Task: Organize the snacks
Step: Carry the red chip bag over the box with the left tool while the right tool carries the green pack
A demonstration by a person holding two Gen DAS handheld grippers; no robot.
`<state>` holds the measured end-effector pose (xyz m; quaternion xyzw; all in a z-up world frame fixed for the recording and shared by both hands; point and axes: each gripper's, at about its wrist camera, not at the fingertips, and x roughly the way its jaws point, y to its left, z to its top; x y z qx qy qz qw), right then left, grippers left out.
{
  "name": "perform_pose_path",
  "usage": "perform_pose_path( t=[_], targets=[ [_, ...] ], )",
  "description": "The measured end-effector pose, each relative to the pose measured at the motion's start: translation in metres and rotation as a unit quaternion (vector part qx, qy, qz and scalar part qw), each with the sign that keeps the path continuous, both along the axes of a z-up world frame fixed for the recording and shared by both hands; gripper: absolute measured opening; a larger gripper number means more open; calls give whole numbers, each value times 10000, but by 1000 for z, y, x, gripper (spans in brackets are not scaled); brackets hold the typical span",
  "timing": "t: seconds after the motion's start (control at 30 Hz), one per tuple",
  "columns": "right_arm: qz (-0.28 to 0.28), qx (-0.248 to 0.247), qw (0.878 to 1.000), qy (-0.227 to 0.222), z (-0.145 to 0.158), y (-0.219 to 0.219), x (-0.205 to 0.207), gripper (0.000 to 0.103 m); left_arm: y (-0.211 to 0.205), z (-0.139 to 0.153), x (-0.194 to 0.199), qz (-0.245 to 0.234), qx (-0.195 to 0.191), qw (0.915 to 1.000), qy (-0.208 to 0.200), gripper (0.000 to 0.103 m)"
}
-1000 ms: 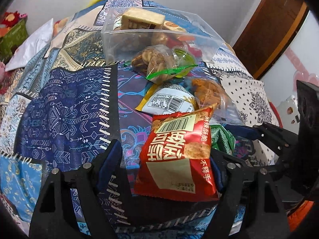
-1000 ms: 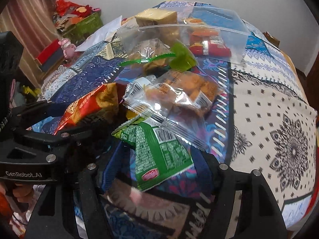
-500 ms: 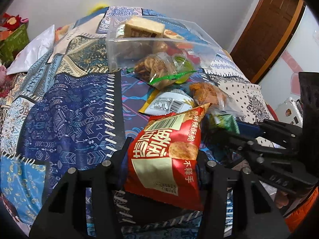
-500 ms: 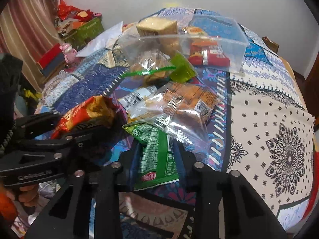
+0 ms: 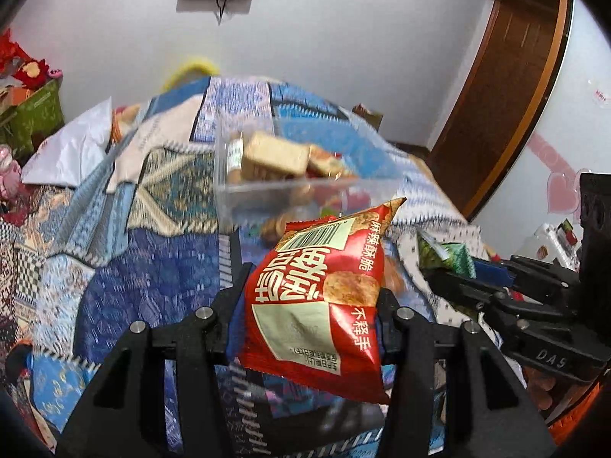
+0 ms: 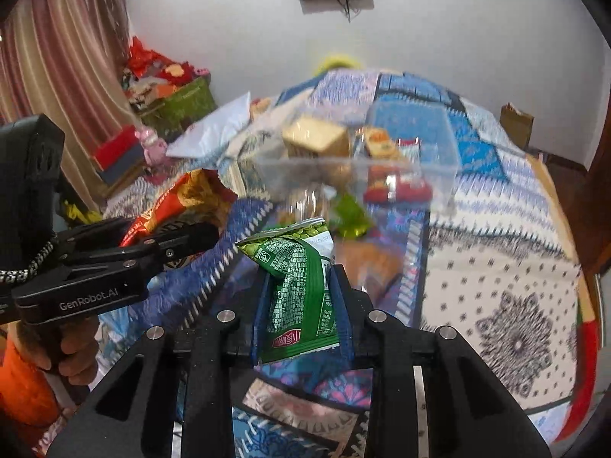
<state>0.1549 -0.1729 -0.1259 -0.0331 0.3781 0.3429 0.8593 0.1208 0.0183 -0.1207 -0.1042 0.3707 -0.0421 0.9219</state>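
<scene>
My left gripper [image 5: 311,290] is shut on a red chip bag [image 5: 320,301] and holds it above the patterned bedspread [image 5: 152,259]. My right gripper [image 6: 301,290] is shut on a green snack packet [image 6: 298,290], also lifted; the packet shows at the right in the left wrist view [image 5: 445,255]. A clear plastic box [image 5: 290,187] with biscuits and other snacks stands ahead on the bed, and also shows in the right wrist view [image 6: 355,164]. Loose snack packets [image 6: 351,213] lie in front of the box, blurred.
A white pillow [image 5: 72,149] lies at the bed's left. A green basket with toys [image 6: 183,103] stands by the curtain. A wooden door [image 5: 508,87] is at the right. The left gripper's body [image 6: 114,263] is close to my right gripper.
Both grippers closed on their packets and lifted them off the bed. The red bag and the green packet now hang in the air; the views tilted up toward the wall.
</scene>
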Motion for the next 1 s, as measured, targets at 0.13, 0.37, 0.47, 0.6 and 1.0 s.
perform_pose_path(
  t=[0.13,0.37,0.47,0.6,1.0],
  targets=[
    [-144,89,9996,-219,17,-5,12,28,4,15,13,65,30,9998,-188,50],
    [-478,232,9975,-475,41,-13,46,28,12,39,44,208,144,9985,-491,50],
    [-586,292,9965,-511,46,-13,62,28,15,44,61,263,207,9979,-553,50],
    [-654,321,9958,-549,50,-10,81,28,21,45,90,342,230,9977,-546,50],
    [-503,197,9980,-325,28,30,146,28,49,21,170,580,512,9965,-320,50]
  ],
)
